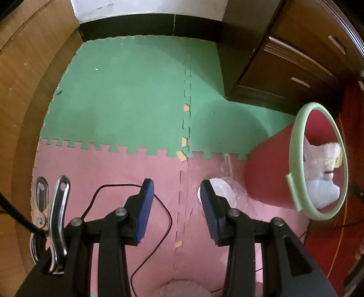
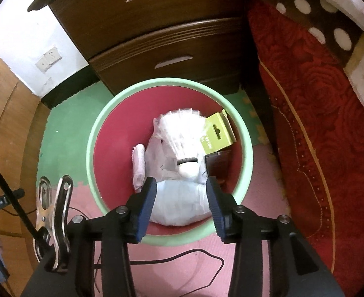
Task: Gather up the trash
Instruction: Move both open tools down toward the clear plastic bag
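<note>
A red bin with a pale green rim (image 1: 296,148) stands on the foam mat at the right of the left wrist view; the right wrist view looks down into it (image 2: 92,133). Inside lie a white shuttlecock (image 2: 182,136), a white crumpled bag (image 2: 179,205), a green card box (image 2: 216,133) and a pink wad (image 2: 139,163). My right gripper (image 2: 180,205) is open and empty above the bin's near rim. My left gripper (image 1: 177,205) is open and empty over the pink mat. A white lid with clear plastic wrap (image 1: 224,188) lies just beyond the left gripper's right finger, beside the bin.
Green and pink foam mats (image 1: 132,94) cover the floor. A dark wooden drawer cabinet (image 2: 172,37) stands behind the bin. A red rug (image 2: 313,128) lies to the right. Wooden floor (image 1: 13,99) is at the left. A thin black cable (image 1: 157,235) runs across the pink mat.
</note>
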`<state>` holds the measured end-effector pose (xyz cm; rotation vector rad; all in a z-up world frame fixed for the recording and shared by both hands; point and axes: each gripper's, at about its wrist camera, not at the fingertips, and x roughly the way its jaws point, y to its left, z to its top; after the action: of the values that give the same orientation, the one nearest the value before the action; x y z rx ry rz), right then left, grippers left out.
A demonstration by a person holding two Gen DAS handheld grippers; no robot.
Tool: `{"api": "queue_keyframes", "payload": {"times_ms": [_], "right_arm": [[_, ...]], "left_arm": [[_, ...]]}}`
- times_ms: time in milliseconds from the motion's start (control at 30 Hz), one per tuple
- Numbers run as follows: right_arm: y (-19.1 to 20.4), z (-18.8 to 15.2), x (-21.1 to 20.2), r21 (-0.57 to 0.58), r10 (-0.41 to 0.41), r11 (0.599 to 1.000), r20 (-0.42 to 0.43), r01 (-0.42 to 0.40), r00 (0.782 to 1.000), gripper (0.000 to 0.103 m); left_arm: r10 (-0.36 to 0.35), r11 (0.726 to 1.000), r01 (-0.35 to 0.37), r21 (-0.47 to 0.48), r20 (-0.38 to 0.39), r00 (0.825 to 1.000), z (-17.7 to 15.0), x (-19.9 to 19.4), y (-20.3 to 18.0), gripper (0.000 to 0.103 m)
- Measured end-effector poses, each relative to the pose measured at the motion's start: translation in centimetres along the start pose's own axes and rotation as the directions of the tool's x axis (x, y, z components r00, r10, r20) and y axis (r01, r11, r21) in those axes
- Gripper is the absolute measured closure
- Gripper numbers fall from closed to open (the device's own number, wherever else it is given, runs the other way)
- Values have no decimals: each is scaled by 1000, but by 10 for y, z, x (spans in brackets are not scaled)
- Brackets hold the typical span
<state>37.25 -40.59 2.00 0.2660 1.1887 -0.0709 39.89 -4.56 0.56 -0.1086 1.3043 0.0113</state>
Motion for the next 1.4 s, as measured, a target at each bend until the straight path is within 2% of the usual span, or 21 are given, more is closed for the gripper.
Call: {"api": "queue_keyframes", "payload": {"times_ms": [133,333,633,767,1133,1400], "right_arm": [[6,-4,-6,0,13,1000,16,-13,1000,58],[31,-23,-19,-47,95,995,29,-94,995,58],[72,-68,-14,-147,167,974,-57,-174,984,58],[81,-86,5,-173,161,969,-109,-178,981,58],[95,-133,78,-146,150,972,-207,-182,967,58],[85,-165,142,50,177,984,-219,-170,960,58]], "left_arm": [[-4,1000,4,11,-11,1000,-2,10,0,62],[0,999,2,37,-44,999,-6,30,1,62],[-5,998,10,58,-98,995,-18,64,7,62],[-8,997,18,71,-128,992,-26,85,6,62],[-19,986,50,159,-189,982,-49,142,-6,62],[-66,972,114,203,-230,971,-55,194,-17,62]]}}
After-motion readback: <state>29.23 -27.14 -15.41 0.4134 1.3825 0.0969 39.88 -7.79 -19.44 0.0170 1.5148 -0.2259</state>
